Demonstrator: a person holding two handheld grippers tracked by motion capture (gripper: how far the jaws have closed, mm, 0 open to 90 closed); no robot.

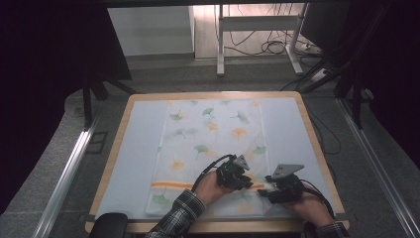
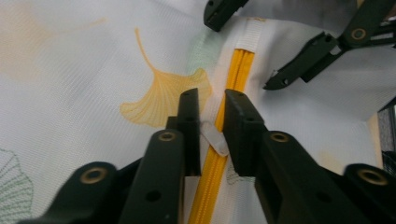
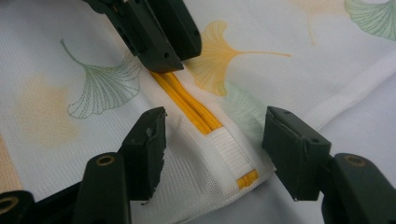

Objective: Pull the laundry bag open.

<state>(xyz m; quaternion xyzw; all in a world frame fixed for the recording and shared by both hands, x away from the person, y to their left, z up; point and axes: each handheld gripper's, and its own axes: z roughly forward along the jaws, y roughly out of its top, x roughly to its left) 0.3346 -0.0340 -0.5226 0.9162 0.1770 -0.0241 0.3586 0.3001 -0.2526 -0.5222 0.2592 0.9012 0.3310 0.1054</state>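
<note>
The left hand-held gripper [image 2: 209, 119] is clamped on the white zipper pull [image 2: 214, 139]. The yellow zipper [image 2: 238, 70] runs toward the frame's top, where the right hand-held gripper [image 3: 212, 137], jaws apart, straddles its end on the mesh laundry bag [image 1: 208, 144].

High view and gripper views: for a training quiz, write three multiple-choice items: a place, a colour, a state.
1. The small pale pull tab lies: A between the left gripper's jaws; B off the bag; C at the far hem.
2. The white leaf-print mesh bag's zipper is: A green; B yellow; C black.
3. The right gripper's jaws are: A shut on the zipper; B open; C holding cloth.
A: the tab sits in the narrow gap. B: its teeth are yellow. B: a wide gap stands astride the zipper's end.
</note>
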